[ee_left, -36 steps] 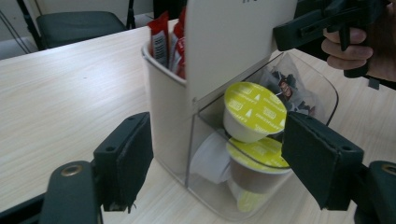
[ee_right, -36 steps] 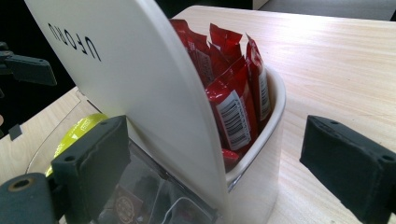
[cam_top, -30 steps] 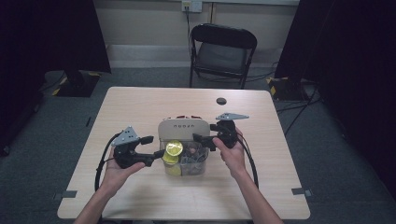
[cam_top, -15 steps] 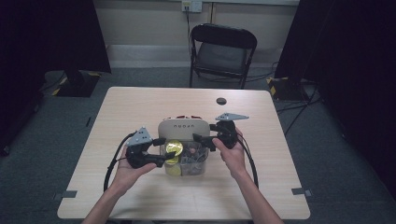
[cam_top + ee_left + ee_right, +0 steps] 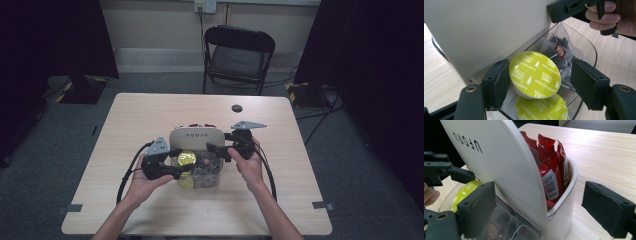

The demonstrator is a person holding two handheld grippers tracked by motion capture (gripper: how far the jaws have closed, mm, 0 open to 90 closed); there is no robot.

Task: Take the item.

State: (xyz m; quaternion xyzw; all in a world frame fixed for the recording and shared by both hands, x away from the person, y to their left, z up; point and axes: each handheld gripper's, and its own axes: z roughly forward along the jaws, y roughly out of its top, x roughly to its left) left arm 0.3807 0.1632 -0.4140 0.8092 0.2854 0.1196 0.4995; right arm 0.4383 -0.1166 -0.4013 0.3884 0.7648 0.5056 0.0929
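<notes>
High view, forearms: we see both of the person's forearms at the near table edge, one gripper in each hand.
Left gripper (image 5: 537, 85): its jaws stand on either side of the round yellow-green foil-lidded coffee capsule (image 5: 535, 74); they have just been closing on it. The left pad touches the rim; the right pad stands apart, so we judge the grip not yet made.
Capsule location: tilted, at the mouth of the clear plastic front bin (image 5: 587, 47), resting above a second yellow-green capsule (image 5: 541, 108).
Bin contents: clear pyramid tea bags (image 5: 560, 51) lie behind the capsules.
Right gripper (image 5: 541, 210): jaws wide, straddling the end of the cream plastic organiser (image 5: 499, 165); no pad presses on it that we can see.
Rear compartment: upright red sachets (image 5: 551, 162).
Progress: we judge the capsule is being placed into, or taken from, the bin; which one we cannot tell.
Surface: light wood-grain table (image 5: 150, 115), with a small dark disc (image 5: 236, 108) near its far edge.
Room: black folding chair (image 5: 239, 57) beyond the table, grey floor, dark curtains on both sides.
</notes>
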